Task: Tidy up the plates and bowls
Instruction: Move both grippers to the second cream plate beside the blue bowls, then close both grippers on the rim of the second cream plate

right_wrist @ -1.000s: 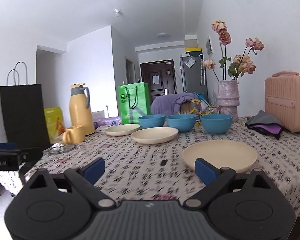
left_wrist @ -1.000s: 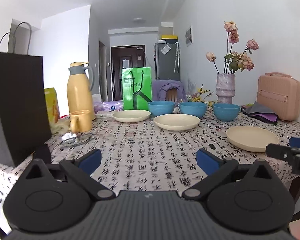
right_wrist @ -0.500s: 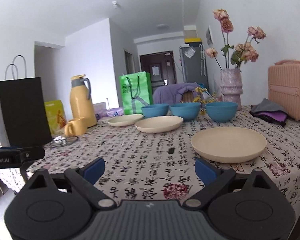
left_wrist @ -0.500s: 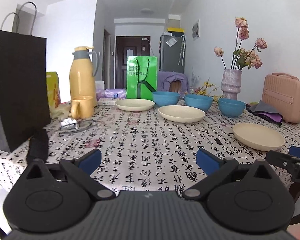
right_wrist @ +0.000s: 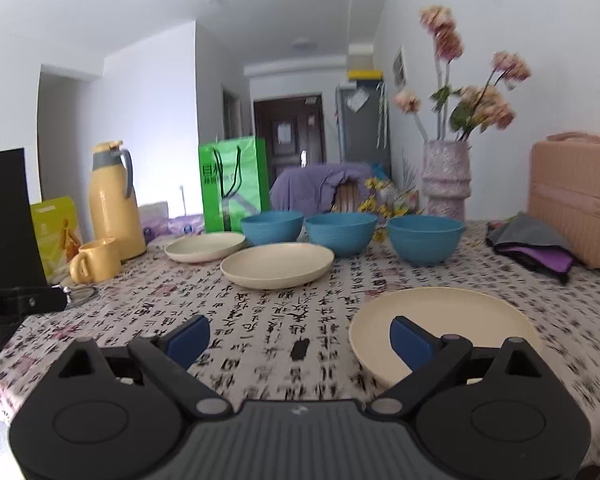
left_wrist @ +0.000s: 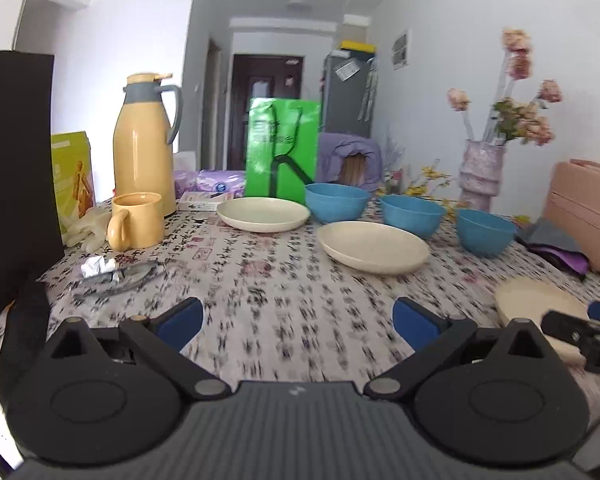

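From the right wrist view, a yellow mug (right_wrist: 96,260) sits at nine o'clock, its inside hidden; three cream plates (right_wrist: 278,266) run from eleven o'clock to the near one (right_wrist: 440,320) at three o'clock, all bare. Three blue bowls (right_wrist: 341,233) line up at twelve o'clock, their insides out of sight. The left gripper (left_wrist: 298,320) and right gripper (right_wrist: 300,334) hover over the tablecloth (right_wrist: 284,320), jaws apart, holding nothing.
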`<state>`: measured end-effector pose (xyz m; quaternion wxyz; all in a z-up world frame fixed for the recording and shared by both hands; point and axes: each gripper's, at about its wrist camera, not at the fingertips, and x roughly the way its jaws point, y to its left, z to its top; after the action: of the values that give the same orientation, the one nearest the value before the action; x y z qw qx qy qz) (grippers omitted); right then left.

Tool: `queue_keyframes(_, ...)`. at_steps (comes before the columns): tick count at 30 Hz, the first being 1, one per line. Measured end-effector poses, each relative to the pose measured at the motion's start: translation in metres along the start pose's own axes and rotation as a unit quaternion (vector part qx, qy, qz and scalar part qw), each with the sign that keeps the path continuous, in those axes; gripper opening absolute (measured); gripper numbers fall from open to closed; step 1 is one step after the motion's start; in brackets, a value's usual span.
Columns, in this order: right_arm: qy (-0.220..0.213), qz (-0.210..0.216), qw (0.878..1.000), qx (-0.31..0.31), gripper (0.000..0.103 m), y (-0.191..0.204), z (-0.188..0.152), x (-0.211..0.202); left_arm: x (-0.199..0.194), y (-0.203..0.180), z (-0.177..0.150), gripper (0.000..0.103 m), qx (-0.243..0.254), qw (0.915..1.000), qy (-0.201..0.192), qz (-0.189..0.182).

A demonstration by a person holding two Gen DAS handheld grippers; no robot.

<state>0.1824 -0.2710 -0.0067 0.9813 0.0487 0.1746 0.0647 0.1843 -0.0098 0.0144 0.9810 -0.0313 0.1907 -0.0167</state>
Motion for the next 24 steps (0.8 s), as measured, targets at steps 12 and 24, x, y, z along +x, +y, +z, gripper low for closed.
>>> queue_keyframes(12, 0.059, 0.009, 0.998, 0.011, 0.097, -0.021, 0.074, 0.150, 0.157, 0.013, 0.074, 0.103, -0.033, 0.9983, 0.037, -0.030)
queue_keyframes(24, 0.180, -0.021, 0.983, 0.016, 0.088, -0.032, 0.097, 0.323, 0.317, -0.010, 0.085, 0.076, -0.034, 0.9916, 0.117, -0.042)
